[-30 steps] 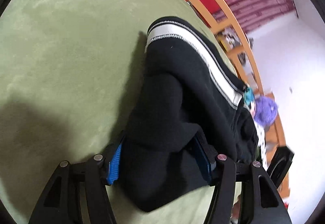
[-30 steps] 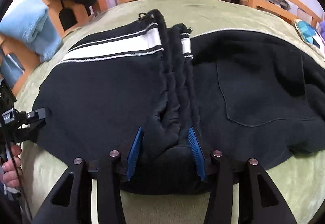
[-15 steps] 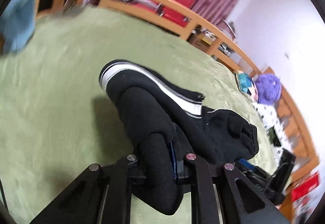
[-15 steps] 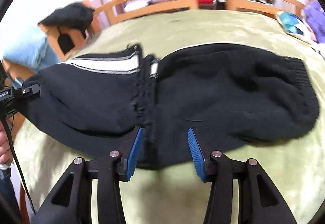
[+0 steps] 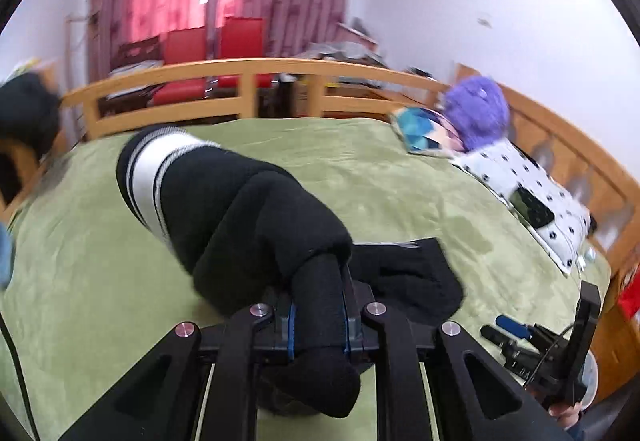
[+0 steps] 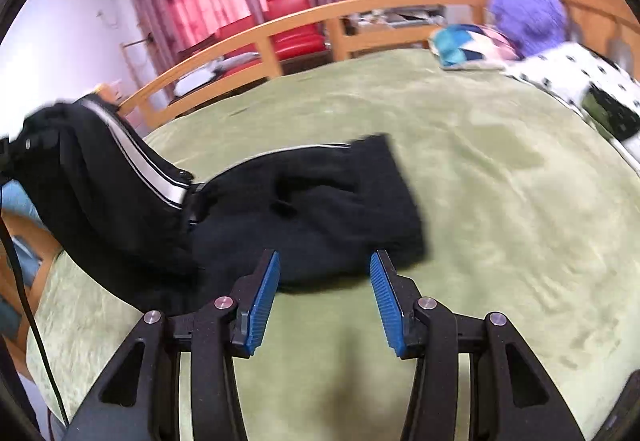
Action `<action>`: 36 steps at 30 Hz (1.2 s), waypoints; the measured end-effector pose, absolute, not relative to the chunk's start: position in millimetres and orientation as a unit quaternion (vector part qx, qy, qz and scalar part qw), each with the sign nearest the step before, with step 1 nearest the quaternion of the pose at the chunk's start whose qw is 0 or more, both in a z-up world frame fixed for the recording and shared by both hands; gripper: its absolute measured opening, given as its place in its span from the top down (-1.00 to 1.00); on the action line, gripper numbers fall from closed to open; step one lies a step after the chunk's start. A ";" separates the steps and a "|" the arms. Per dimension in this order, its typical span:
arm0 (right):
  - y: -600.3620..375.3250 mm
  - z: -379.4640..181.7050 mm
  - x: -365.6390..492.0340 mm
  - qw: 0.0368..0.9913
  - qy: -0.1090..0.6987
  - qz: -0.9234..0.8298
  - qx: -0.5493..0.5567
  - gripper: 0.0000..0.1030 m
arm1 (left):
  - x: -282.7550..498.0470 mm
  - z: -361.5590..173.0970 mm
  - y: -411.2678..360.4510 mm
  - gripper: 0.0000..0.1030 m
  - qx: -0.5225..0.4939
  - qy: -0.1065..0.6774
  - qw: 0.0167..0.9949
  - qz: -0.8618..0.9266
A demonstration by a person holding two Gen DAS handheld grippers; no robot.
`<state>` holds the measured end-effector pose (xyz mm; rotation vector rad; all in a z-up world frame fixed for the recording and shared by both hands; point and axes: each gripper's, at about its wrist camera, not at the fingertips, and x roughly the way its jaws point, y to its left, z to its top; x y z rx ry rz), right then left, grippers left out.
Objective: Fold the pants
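In the left wrist view, your left gripper [image 5: 318, 325] is clamped tight on a bunched end of the black pants [image 5: 248, 217], the blue pads nearly together with cloth squeezed between them and a knob of fabric poking out at six o'clock. The rest of that end hangs off the jaws toward ten o'clock, white stripes showing, lifted above the green bedspread [image 5: 400, 177], while the far part lies flat at about three o'clock of the jaws. You appear to be carrying this end over for a fold, so keep the pinch firm, hold the cloth high enough that it does not drag, and lay it edge on edge over the flat half before you let go; a bunched grip like this may leave a lump, so plan to smooth it. In the right wrist view, your right gripper [image 6: 324, 293] stands with its jaws apart and holds nothing; both blue pads hover over bare bedspread, just short of the pants' near edge at twelve o'clock. The lifted striped part rises at nine to ten o'clock. Use this free gripper to pin the flat half down.
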<state>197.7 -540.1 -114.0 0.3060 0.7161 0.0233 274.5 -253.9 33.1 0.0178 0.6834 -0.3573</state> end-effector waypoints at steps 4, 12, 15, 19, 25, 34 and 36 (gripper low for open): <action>-580.8 -123.0 177.3 0.922 0.362 -0.022 0.138 0.09 | 293.8 19.7 -348.1 0.72 0.042 0.353 0.911 -0.210; -644.7 -153.6 133.6 0.906 0.389 -0.080 0.145 0.09 | 321.2 -112.7 -479.5 0.69 0.057 0.465 0.843 -0.264; -650.1 -160.6 135.2 0.905 0.392 -0.079 0.145 0.09 | 306.1 -112.5 -478.0 0.48 0.066 0.443 0.849 -0.281; -644.7 -153.2 145.2 0.914 0.372 -0.060 0.148 0.09 | 296.0 -71.2 -435.3 -0.33 -0.013 0.427 0.840 -0.334; -624.2 -121.0 188.7 0.934 0.330 -0.005 0.139 0.03 | 283.7 -27.4 -324.1 -0.42 -0.048 0.387 0.888 -0.244; -590.9 -108.3 283.8 0.941 0.313 0.053 0.116 -0.24 | 311.4 -111.4 -224.6 -0.42 -0.104 0.467 0.866 -0.142; -589.6 -124.8 312.4 0.932 0.341 0.053 0.107 -0.24 | 323.4 -136.0 -219.6 -0.41 -0.129 0.489 0.850 -0.146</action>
